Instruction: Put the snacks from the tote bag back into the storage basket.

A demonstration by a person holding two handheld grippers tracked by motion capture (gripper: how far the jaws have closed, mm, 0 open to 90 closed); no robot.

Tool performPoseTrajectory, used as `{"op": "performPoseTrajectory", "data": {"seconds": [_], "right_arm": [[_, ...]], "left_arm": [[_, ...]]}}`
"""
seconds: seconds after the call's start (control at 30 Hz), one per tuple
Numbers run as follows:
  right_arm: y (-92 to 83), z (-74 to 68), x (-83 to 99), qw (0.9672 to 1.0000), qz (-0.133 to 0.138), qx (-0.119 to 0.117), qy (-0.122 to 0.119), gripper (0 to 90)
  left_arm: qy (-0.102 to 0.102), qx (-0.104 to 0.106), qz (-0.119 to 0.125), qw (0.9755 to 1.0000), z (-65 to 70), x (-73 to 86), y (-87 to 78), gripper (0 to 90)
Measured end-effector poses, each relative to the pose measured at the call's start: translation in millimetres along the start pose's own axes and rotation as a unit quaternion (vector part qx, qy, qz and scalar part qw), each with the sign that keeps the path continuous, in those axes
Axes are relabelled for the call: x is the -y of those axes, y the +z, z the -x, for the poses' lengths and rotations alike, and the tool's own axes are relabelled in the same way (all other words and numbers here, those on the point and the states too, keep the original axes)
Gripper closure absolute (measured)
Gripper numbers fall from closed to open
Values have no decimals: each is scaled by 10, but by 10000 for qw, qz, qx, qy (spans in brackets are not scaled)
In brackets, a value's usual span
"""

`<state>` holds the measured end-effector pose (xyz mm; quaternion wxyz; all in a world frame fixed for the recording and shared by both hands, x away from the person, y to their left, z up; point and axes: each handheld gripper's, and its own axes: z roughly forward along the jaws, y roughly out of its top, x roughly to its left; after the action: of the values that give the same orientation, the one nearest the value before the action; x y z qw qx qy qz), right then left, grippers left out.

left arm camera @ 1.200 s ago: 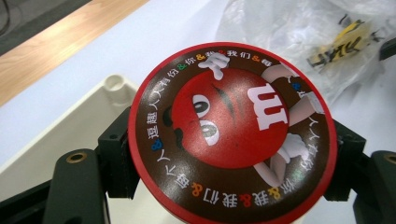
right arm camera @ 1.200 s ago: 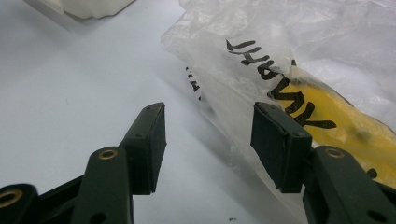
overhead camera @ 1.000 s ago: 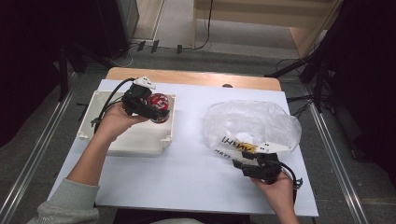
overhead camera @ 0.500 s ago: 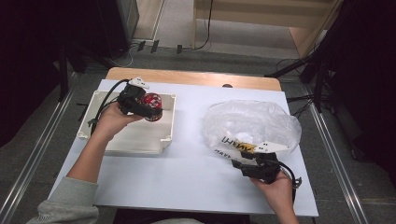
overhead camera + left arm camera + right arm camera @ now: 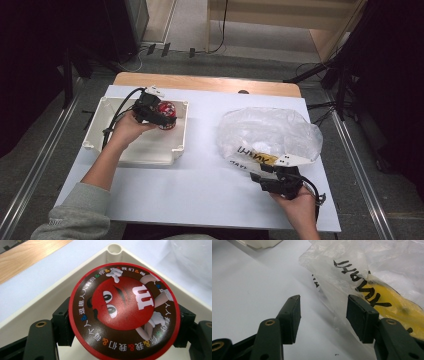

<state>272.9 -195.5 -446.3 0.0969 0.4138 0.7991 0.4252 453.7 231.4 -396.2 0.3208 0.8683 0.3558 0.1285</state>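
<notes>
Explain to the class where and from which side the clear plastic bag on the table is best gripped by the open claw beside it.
Grip the bag at its near edge fold, coming level from the person's side. The film lies flat there, thin enough for the right claw, whose jaws stand open beside it; the bulging middle offers no pinchable ridge.

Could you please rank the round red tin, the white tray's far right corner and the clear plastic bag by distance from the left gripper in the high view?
1. Round red tin, clamped in the left gripper.
2. White tray's far right corner, just beyond.
3. Clear plastic bag, across the table, right.
</notes>
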Motion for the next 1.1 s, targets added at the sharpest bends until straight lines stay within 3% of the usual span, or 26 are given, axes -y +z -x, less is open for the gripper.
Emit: {"op": "performPoseTrajectory", "data": {"seconds": [0.7, 1.1], "right_arm": [[-71, -10, 72, 9999, -18, 94, 105, 462], [-76, -6, 81, 9999, -34, 94, 92, 461]], "left_arm": [[39, -182, 24, 9998, -19, 5, 286, 260], [73, -55, -92, 9999, -25, 49, 391, 260]]}}
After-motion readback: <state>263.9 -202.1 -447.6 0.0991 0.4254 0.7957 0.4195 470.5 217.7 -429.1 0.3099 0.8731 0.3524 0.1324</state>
